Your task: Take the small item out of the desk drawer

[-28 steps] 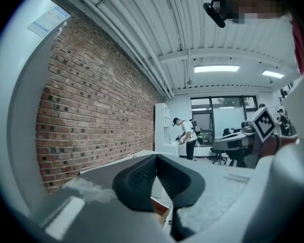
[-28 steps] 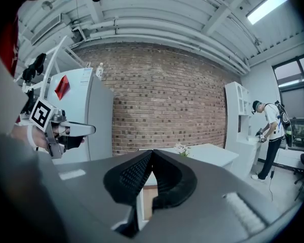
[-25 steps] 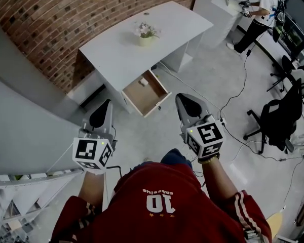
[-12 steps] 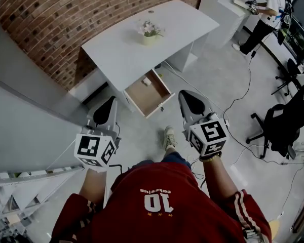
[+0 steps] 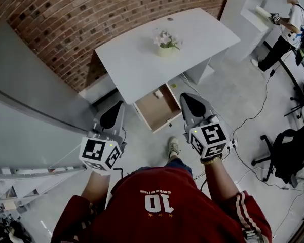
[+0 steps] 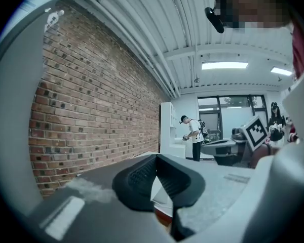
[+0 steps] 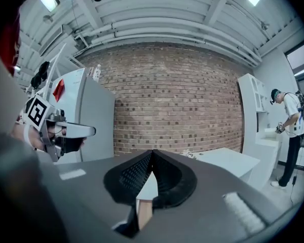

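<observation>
The white desk (image 5: 142,59) stands against the brick wall, and its wooden drawer (image 5: 164,113) is pulled open toward me. A small white item (image 5: 157,93) lies at the back of the drawer. My left gripper (image 5: 116,109) is held over the floor to the left of the drawer, shut and empty. My right gripper (image 5: 186,98) hovers at the drawer's right side, also shut with nothing in it. In the left gripper view the left gripper (image 6: 156,157) has its tips together, and in the right gripper view the right gripper (image 7: 152,152) does too.
A flower pot (image 5: 166,40) stands on the desk. A grey cabinet (image 5: 25,120) is to my left. Cables (image 5: 253,113) trail over the floor, with an office chair (image 5: 289,153) at the right. Another person (image 5: 289,27) stands by a white shelf far right.
I have stepped closer to the desk, so the drawer now lies between the two gripper tips in the head view. Both grippers stayed shut and level.
</observation>
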A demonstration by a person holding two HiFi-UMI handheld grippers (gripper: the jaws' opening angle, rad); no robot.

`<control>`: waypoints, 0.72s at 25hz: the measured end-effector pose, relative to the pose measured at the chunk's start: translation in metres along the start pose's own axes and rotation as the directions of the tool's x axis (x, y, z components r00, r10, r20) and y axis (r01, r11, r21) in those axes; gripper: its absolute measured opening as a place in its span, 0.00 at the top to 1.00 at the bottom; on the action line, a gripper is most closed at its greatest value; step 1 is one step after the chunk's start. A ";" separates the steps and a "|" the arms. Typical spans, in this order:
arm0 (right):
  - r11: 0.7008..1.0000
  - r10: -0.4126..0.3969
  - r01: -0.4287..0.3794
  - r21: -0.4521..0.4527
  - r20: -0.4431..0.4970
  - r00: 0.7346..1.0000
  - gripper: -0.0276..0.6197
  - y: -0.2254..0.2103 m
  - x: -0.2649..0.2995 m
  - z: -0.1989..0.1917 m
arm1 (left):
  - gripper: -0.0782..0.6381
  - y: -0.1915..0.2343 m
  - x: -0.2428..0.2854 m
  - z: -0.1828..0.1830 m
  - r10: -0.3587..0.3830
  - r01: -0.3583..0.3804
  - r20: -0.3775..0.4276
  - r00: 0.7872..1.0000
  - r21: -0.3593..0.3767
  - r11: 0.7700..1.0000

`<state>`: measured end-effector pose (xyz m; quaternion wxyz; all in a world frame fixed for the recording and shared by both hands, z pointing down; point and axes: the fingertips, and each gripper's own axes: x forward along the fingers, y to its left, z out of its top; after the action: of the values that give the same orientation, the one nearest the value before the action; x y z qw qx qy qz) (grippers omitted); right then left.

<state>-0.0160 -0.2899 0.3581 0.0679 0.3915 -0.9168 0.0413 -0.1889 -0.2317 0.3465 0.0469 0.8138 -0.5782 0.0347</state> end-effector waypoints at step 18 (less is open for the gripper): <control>1.000 -0.004 0.004 -0.027 -0.014 1.000 0.80 -0.036 0.042 0.001 | 0.89 0.006 0.055 -0.004 -0.001 0.001 -0.014 1.000 0.011 1.000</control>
<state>-0.0188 -0.3445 0.3643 0.0798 0.3920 -0.9159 0.0317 -0.1763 -0.2850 0.3567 0.0464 0.8141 -0.5772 0.0438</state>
